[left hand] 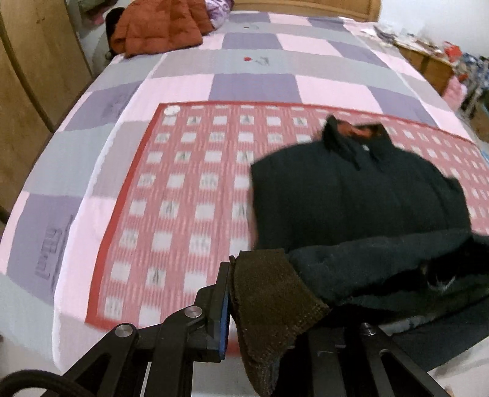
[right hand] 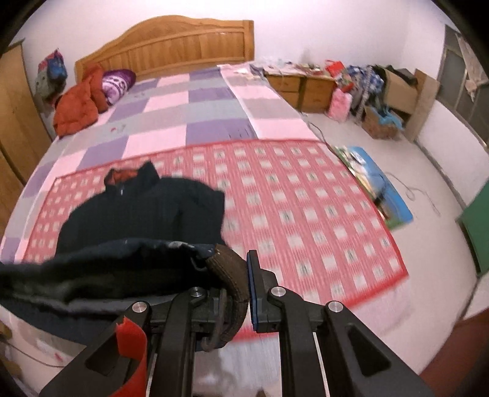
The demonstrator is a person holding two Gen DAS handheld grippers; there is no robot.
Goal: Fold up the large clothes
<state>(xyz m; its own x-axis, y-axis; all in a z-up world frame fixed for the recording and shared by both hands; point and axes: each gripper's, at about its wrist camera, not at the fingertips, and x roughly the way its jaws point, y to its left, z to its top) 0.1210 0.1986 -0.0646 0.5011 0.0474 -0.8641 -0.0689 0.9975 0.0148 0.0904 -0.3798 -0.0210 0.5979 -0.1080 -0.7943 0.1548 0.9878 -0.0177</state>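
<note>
A black jacket [left hand: 360,195] [right hand: 143,210] lies on a red checked mat [left hand: 189,189] [right hand: 305,207] on the bed, collar towards the headboard. Its near hem is lifted off the mat. My left gripper [left hand: 262,293] is shut on the hem's brown ribbed band [left hand: 269,308] at the jacket's left corner. In the right wrist view my right gripper [right hand: 237,290] is shut on the brown ribbed band [right hand: 232,284] at the jacket's right corner. The raised hem [right hand: 91,268] hangs between the two grippers and hides the jacket's lower body.
The bed carries a pink, grey and purple patchwork sheet [left hand: 250,85] [right hand: 171,113]. An orange padded jacket [left hand: 156,27] [right hand: 79,107] lies by the wooden headboard [right hand: 171,45]. A wardrobe [left hand: 27,79] stands at the left. Bedside drawers [right hand: 302,85], boxes and bags crowd the floor at the right.
</note>
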